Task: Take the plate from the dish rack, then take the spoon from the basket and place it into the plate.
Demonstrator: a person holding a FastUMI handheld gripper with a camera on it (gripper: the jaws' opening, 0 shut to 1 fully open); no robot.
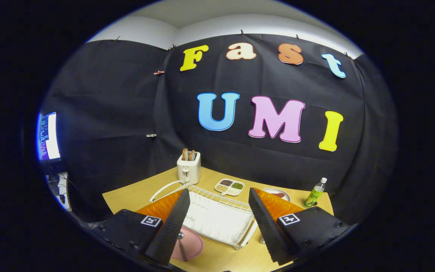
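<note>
My gripper (219, 192) is open and held above the table, with nothing between its fingers. The white wire dish rack (217, 217) lies below, in the gap between the fingers, and I see no plate standing in it. A pink plate (193, 245) rests on the wooden table just in front of the rack, partly hidden by the left finger. A metal spoon (181, 243) lies on the plate, its handle pointing toward me. A small metal piece (263, 240) shows beside the right finger; I cannot tell what it is.
A white toaster (188, 167) holding bread slices stands at the table's far corner. Beyond the rack lie a divided white dish (229, 186) of grains and a small plate (278, 194) with something red. A green bottle (314, 193) stands at the right. A monitor (48, 136) glows left.
</note>
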